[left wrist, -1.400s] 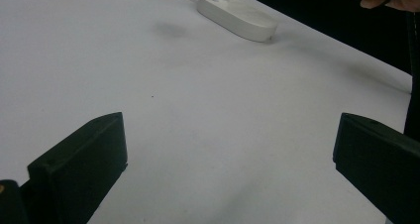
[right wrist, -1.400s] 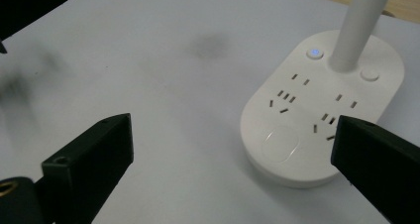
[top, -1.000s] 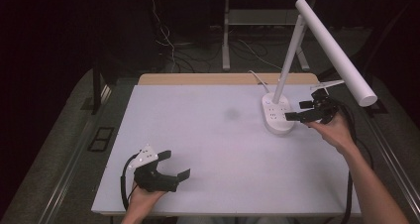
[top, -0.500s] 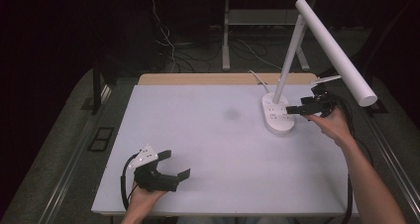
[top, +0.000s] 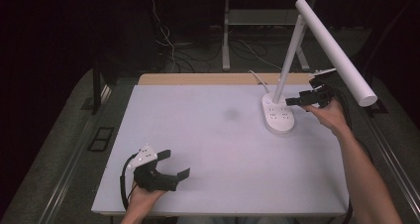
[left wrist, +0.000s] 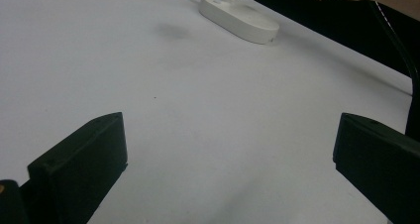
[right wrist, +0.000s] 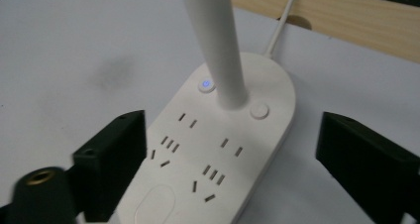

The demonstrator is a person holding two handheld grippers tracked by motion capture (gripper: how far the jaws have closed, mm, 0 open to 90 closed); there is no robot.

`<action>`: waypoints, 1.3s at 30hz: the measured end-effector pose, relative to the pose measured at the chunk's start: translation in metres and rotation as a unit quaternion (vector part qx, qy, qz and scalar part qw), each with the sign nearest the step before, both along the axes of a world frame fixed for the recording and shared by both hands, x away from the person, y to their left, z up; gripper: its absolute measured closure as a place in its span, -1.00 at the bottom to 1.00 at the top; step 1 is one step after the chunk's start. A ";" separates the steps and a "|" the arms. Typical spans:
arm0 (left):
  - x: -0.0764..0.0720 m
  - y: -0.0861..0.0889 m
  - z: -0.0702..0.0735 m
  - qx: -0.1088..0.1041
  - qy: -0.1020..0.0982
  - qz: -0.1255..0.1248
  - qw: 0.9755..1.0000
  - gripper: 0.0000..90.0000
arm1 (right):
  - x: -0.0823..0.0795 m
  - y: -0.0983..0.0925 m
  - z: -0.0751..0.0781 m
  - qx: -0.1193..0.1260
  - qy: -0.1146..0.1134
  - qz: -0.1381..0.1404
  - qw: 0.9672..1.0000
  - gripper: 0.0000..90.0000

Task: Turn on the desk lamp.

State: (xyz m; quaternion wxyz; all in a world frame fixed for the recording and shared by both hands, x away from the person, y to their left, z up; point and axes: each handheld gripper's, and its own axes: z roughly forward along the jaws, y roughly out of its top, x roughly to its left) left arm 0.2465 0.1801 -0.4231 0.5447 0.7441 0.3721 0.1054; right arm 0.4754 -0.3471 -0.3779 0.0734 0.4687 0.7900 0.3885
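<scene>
Both hand-held grippers are showing black blocky jaws; left hand-held gripper [top: 171, 165] is wearing a grey three-cornered plate, trailing black cable; forearms bare, no sleeves.

White table [top: 208, 135], faint smudge [top: 231, 114] — perhaps shadow

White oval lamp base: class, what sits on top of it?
On the white oval lamp base stand a white upright pole, socket slots, a lit blue button and a plain round button. The left jaw of the right gripper covers its near-left edge.

Lamp base [top: 278, 116] stands far right on the table [top: 208, 135], by its back edge.
</scene>
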 end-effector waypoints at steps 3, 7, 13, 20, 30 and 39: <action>0.000 0.001 0.000 0.001 -0.001 -0.001 1.000 -1.00 | 0.005 -0.001 0.002 -0.005 -0.004 -0.005 1.000 -0.59; 0.000 0.001 0.000 -0.001 0.000 0.000 1.000 -1.00 | 0.012 0.000 0.004 -0.016 0.002 -0.009 1.000 -0.31; 0.000 -0.001 0.000 0.000 0.000 0.000 1.000 -1.00 | 0.020 0.002 0.000 -0.021 0.004 -0.028 0.999 0.08; 0.000 0.000 -0.001 0.002 0.000 0.001 1.000 -1.00 | 0.025 0.002 -0.008 -0.013 0.000 -0.044 0.999 0.57; 0.000 -0.001 -0.001 0.003 0.000 0.000 1.000 -1.00 | 0.033 0.014 -0.021 -0.001 0.008 -0.049 0.999 0.99; 0.000 -0.001 -0.001 0.003 -0.001 0.000 1.000 -1.00 | 0.038 0.022 -0.032 -0.020 0.013 -0.055 0.998 1.00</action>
